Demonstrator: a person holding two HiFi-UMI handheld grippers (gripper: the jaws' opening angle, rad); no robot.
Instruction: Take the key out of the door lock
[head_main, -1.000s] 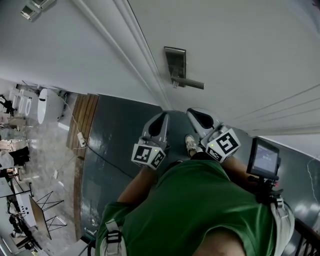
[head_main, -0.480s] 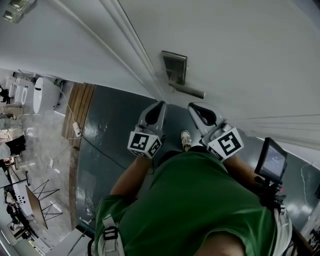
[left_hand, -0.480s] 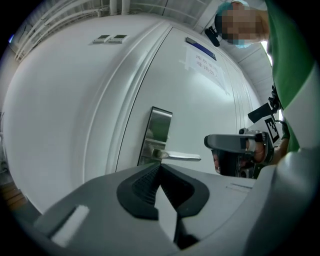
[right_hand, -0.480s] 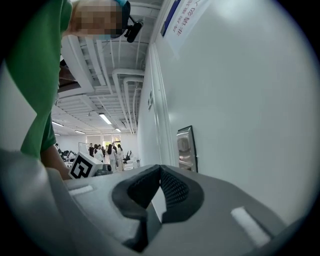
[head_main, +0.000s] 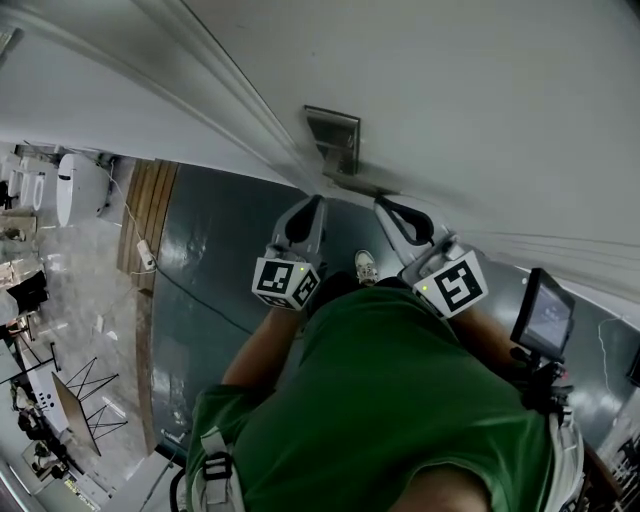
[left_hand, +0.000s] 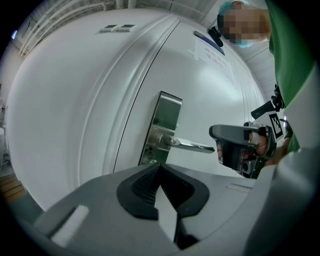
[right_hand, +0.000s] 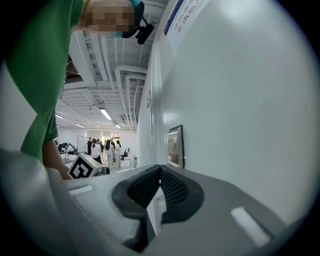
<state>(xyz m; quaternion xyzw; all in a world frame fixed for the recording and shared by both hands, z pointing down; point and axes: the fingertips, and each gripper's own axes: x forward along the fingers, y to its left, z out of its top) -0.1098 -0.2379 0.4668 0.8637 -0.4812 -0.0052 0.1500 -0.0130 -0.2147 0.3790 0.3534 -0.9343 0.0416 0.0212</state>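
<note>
2 grippers are held up side by side in front of the white door (head_main: 480, 90). The left gripper (left_hand: 160, 169) and right gripper (right_hand: 160, 171) are both seen with jaws fully closed and nothing between them. The door lock (left_hand: 162, 125) with its lever handle (left_hand: 192, 145) is seen just ahead of the left gripper, with the right gripper's tips near the handle's free end. The area below the handle is partly hidden by the left jaws, so the key cannot be made out in any of the 3 views.
</note>
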